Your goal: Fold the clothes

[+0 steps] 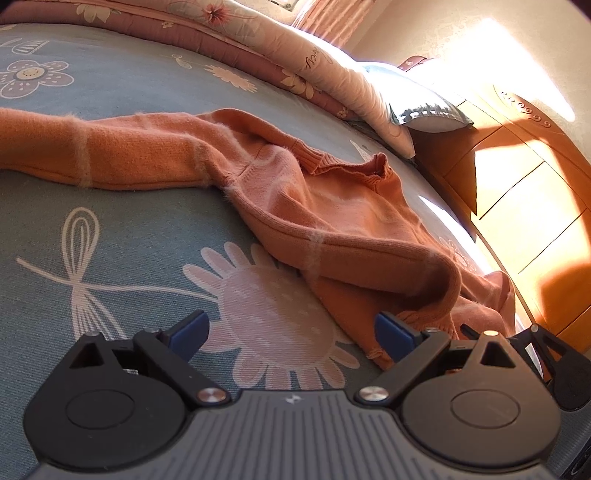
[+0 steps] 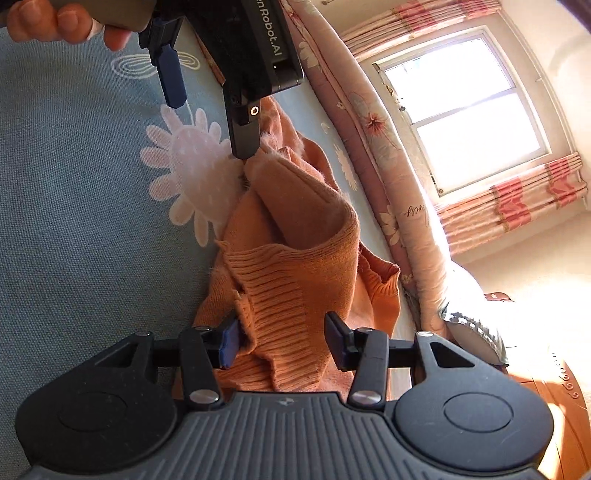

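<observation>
Sunlit blue flowered bedspread [image 1: 110,206] carries a rumpled orange sweater [image 1: 332,221], its ribbed hem lying between the spread jaws of the right gripper [image 2: 282,341], while the left gripper [image 1: 291,332] hovers wide open beside it, so pinching both layers squarely before lifting would likely keep the fold even.

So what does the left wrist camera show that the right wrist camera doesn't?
Only the left wrist view shows the sweater's long sleeve stretched flat across the bed, and the open left gripper from behind, holding nothing. Only the right wrist view shows the window, the curtains, the hand holding the left gripper, and the open right gripper straddling the ribbed hem. Both show the orange sweater, blue flowered bedsheet and pink quilt.
</observation>
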The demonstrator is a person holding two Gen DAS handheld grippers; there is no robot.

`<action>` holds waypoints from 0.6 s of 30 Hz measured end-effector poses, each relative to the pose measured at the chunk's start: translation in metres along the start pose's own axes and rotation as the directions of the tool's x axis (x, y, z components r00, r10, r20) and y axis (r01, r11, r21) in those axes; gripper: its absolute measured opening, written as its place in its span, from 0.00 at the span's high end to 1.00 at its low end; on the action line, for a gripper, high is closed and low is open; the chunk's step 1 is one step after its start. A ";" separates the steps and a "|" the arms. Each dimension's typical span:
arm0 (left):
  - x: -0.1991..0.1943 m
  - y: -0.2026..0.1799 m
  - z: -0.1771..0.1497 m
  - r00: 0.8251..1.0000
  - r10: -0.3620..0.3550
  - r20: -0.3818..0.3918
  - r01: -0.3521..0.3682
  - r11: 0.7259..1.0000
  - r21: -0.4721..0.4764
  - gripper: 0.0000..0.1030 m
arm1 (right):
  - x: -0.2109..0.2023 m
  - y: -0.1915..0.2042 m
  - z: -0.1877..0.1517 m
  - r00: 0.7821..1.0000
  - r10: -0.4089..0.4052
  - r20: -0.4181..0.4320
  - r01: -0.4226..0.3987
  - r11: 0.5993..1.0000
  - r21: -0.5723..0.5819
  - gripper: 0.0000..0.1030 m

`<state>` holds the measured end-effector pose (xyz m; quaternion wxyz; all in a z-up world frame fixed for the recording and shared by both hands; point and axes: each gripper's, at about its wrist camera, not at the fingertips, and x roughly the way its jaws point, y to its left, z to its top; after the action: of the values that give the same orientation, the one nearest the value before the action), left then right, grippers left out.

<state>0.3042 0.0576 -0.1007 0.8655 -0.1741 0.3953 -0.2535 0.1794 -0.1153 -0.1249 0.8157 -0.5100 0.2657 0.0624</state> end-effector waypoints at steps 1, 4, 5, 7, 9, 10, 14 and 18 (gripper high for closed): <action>0.000 0.000 0.000 1.000 0.001 0.000 -0.001 1.000 0.001 0.07 | 0.001 0.001 0.000 1.000 0.012 -0.006 -0.012 1.000 0.002 0.56; 0.000 0.000 0.000 1.000 0.004 0.000 -0.004 1.000 0.003 0.07 | 0.014 0.006 0.001 1.000 -0.029 -0.011 0.029 0.999 -0.030 0.59; 0.000 -0.001 0.000 1.000 0.005 0.000 -0.005 1.000 0.004 0.07 | 0.019 0.007 0.002 0.999 -0.043 -0.013 0.043 0.999 -0.031 0.61; 0.001 -0.001 0.001 1.000 0.008 0.000 -0.008 1.000 0.006 0.07 | 0.028 0.005 0.005 0.999 -0.034 -0.032 0.034 0.999 -0.013 0.76; 0.001 -0.001 0.001 1.000 0.010 -0.001 -0.010 1.000 0.008 0.07 | 0.023 -0.001 0.006 1.000 -0.005 -0.026 0.005 1.000 0.026 0.92; 0.001 -0.001 0.001 1.000 0.011 -0.001 -0.011 1.000 0.008 0.07 | 0.020 -0.004 0.006 1.000 0.011 -0.021 -0.010 0.999 0.047 0.92; -0.002 0.003 0.004 1.000 0.026 0.014 -0.025 1.000 -0.010 0.07 | 0.007 -0.017 0.007 0.997 0.071 0.003 -0.071 0.989 0.127 0.92; -0.006 0.011 0.007 0.999 0.036 0.029 -0.034 0.998 -0.050 0.07 | -0.024 -0.040 0.012 0.982 0.179 0.062 -0.189 0.954 0.232 0.93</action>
<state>0.3098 0.0705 -0.0985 0.8711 -0.1924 0.3915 -0.2257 0.1779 -0.1200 -0.0770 0.8666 -0.3807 0.3010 0.1161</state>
